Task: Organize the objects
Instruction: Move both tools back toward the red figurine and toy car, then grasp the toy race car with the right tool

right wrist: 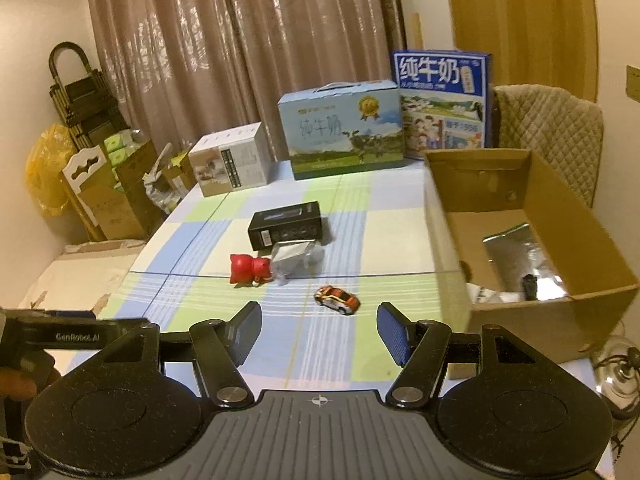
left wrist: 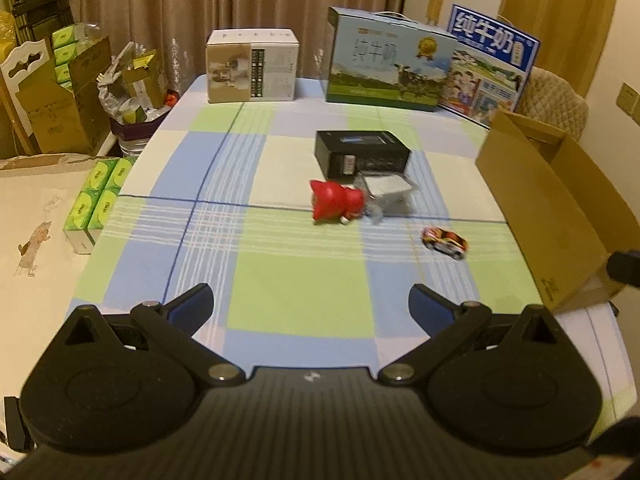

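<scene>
On the checked tablecloth lie a red cat figure [left wrist: 336, 201] [right wrist: 250, 269], a clear plastic packet [left wrist: 390, 192] [right wrist: 296, 258] touching it, a black box [left wrist: 362, 152] [right wrist: 286, 225] behind them, and a small toy car [left wrist: 444, 242] [right wrist: 337, 299]. An open cardboard box [left wrist: 556, 200] [right wrist: 532, 312] stands at the table's right side; in the right wrist view a silver bag [right wrist: 516, 256] and small items lie inside it. My left gripper [left wrist: 311, 304] hovers open and empty over the near cloth. My right gripper [right wrist: 318, 330] is open and empty, just short of the toy car.
Three cartons line the table's far edge: a beige one [left wrist: 252, 66], a milk carton with a cow [left wrist: 386, 60], and a blue milk carton [left wrist: 490, 64]. Green tissue packs [left wrist: 98, 200] and boxes crowd the left. A quilted chair [right wrist: 548, 136] stands behind the cardboard box.
</scene>
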Demonstrator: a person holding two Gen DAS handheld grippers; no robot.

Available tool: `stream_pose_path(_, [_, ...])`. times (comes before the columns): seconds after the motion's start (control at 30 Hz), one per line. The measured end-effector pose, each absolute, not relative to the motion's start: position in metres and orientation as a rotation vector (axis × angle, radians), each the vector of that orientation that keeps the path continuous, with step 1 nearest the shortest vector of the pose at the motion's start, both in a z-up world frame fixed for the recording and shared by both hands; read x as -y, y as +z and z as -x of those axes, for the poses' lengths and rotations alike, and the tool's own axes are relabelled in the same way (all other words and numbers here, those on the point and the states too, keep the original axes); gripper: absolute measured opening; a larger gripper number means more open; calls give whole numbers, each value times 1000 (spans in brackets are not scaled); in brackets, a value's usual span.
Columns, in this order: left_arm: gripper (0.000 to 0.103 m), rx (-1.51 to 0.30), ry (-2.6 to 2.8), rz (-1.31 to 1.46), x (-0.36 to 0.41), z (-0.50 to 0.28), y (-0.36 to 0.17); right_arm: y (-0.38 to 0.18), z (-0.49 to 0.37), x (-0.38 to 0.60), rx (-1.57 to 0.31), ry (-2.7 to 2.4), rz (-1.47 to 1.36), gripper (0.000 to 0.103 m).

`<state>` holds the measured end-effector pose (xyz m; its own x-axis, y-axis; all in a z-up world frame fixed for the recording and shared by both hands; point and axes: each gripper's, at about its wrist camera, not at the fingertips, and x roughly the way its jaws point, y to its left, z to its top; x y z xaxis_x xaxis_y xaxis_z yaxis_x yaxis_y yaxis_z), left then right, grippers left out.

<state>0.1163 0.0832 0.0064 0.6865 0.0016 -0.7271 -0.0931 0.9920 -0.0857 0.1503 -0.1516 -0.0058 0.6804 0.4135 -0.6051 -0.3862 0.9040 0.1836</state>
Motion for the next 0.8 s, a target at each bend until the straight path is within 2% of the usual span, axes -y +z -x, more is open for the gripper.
stream_pose_path(0.8, [102,-820,73,134,-104,-252,-93,-154,-285,85,-832,323,-48,61])
